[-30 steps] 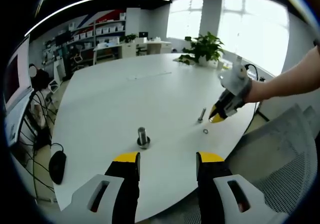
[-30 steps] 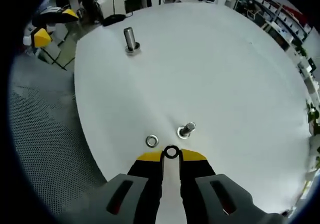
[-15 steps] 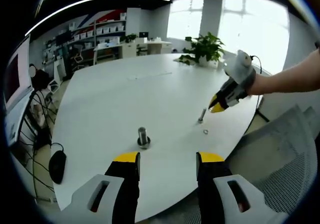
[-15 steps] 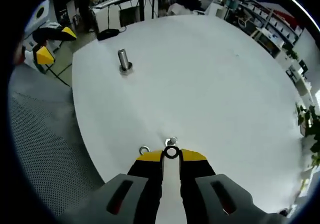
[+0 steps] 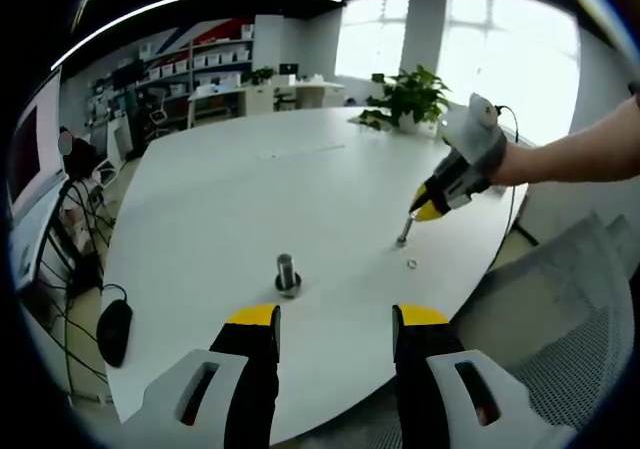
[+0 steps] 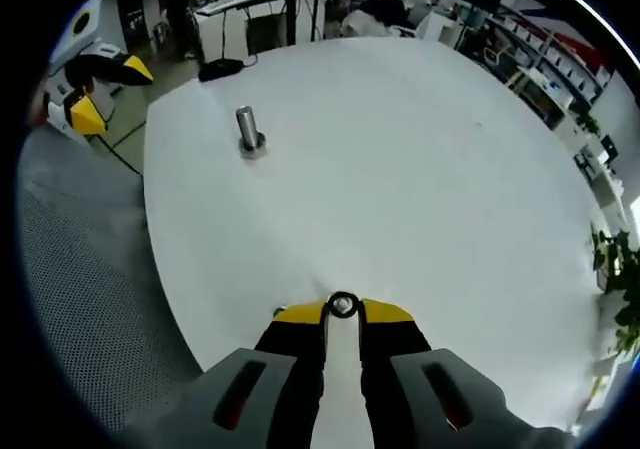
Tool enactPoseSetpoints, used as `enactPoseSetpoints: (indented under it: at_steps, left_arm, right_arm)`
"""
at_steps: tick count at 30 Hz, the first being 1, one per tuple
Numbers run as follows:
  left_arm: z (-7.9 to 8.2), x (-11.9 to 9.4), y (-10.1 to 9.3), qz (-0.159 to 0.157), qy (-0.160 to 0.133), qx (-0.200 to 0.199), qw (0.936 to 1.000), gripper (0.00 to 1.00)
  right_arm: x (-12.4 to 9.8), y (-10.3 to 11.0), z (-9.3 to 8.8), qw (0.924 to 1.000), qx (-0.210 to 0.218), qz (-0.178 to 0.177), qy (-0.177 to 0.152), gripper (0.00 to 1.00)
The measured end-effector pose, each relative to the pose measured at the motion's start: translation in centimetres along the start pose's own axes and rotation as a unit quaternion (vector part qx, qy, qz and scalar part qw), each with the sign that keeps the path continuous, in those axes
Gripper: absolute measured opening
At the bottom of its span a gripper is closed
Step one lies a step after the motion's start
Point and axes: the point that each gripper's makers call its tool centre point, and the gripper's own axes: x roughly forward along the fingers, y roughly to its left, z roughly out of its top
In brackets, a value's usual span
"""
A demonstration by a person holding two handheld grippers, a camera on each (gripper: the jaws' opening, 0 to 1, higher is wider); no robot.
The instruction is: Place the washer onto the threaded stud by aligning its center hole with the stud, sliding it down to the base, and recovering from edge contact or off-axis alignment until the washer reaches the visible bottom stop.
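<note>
My right gripper point(image 6: 343, 313) is shut on a small dark washer point(image 6: 343, 297), held at its yellow tips. In the left gripper view the right gripper point(image 5: 428, 210) hangs just above the thin upright stud point(image 5: 403, 234) on the white table point(image 5: 230, 199), tips pointing down at the stud's top. In the right gripper view that stud is hidden under the jaws. A second, loose washer point(image 5: 411, 263) lies on the table beside the stud. A thicker metal bolt point(image 5: 287, 275) stands upright nearer the left gripper point(image 5: 337, 319), which is open and holds nothing. That bolt point(image 6: 249, 129) shows far up-left in the right gripper view.
The table's rounded edge runs close by the stud, with a grey mesh chair point(image 5: 570, 319) beyond it. A black mouse point(image 5: 113, 334) and cables lie off the left edge. A potted plant point(image 5: 410, 94) sits at the far side. The left gripper point(image 6: 90, 89) shows beyond the table.
The right gripper has carried the washer forward and over the thin stud, which has slid under its jaws in its own view. The left gripper has stayed still and open.
</note>
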Motion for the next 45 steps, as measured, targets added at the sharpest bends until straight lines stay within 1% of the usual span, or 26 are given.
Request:
enactPoseSetpoints:
  at_steps: [4, 13, 17, 24, 27, 36, 40, 45]
  left_arm:
    - [0.0, 0.0, 0.0, 0.000, 0.001, 0.000, 1.0000, 0.43]
    - [-0.1, 0.1, 0.1, 0.001, 0.003, -0.003, 1.0000, 0.43]
    - [-0.2, 0.0, 0.1, 0.001, 0.003, -0.005, 1.0000, 0.43]
    - [-0.3, 0.1, 0.2, 0.001, 0.005, -0.008, 1.0000, 0.43]
    - [-0.4, 0.1, 0.2, 0.001, 0.008, -0.010, 0.9999, 0.43]
    - [-0.6, 0.1, 0.4, 0.004, 0.010, -0.013, 0.9999, 0.44]
    - [-0.7, 0.1, 0.4, 0.004, 0.014, -0.013, 0.9998, 0.44]
    - [-0.8, 0.1, 0.5, 0.005, 0.015, -0.015, 0.9998, 0.44]
  right_arm:
    - [0.2, 0.1, -0.3, 1.0000, -0.002, 0.004, 0.008, 0.13]
    - [0.8, -0.2, 0.0, 0.9999, 0.000, 0.009, 0.012, 0.14]
    - [1.6, -0.2, -0.5, 0.9996, -0.003, 0.013, 0.025, 0.14]
    - [2.5, -0.1, -0.7, 0.9992, 0.002, 0.019, 0.036, 0.14]
    - [3.2, -0.1, -1.1, 0.9988, 0.003, 0.023, 0.043, 0.14]
    - [4.3, 0.1, -1.9, 0.9978, 0.008, 0.029, 0.060, 0.14]
    - [4.5, 0.2, -2.3, 0.9974, 0.005, 0.030, 0.066, 0.14]
    - [4.4, 0.1, -2.4, 0.9974, 0.008, 0.032, 0.064, 0.14]
